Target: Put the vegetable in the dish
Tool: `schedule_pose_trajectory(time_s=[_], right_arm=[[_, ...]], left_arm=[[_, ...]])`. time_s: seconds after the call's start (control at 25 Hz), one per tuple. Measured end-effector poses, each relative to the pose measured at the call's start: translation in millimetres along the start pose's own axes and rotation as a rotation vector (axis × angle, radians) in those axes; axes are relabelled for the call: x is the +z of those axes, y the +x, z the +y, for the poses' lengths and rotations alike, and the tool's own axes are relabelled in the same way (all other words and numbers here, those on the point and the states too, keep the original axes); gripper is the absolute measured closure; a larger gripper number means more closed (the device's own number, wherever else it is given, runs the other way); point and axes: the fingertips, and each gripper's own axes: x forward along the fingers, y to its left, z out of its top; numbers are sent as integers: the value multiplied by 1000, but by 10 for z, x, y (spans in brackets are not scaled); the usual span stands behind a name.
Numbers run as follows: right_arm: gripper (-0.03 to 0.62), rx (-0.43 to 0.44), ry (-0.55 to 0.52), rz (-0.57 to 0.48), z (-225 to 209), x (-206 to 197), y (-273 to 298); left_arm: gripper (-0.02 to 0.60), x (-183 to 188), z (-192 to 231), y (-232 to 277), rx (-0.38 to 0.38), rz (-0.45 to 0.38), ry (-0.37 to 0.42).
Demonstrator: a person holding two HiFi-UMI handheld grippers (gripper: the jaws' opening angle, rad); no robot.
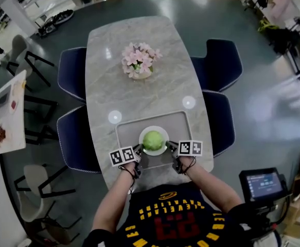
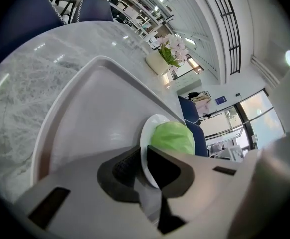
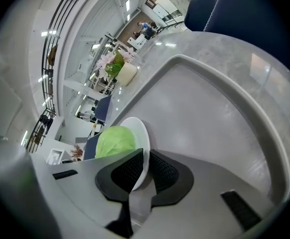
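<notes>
The pale grey marbled oval table carries a grey rectangular tray. On the tray, near my edge, stands a round white ceramic dish with a round green cabbage sitting in it. My left gripper is clamped on the dish's left rim, jaws nearly together with the thin rim between them. My right gripper pinches the right rim likewise.
</notes>
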Motion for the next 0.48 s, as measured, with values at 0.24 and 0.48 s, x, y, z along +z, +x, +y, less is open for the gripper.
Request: schedule_pose_trajectory(time_s=[0.24, 0.48], right_arm=[[568, -12, 13, -65, -68, 150, -193], [568, 1, 44, -131, -121, 230, -358]], left_arm=[[547, 28, 66, -119, 41, -35, 28], [548, 121, 161, -320, 65, -116, -9]])
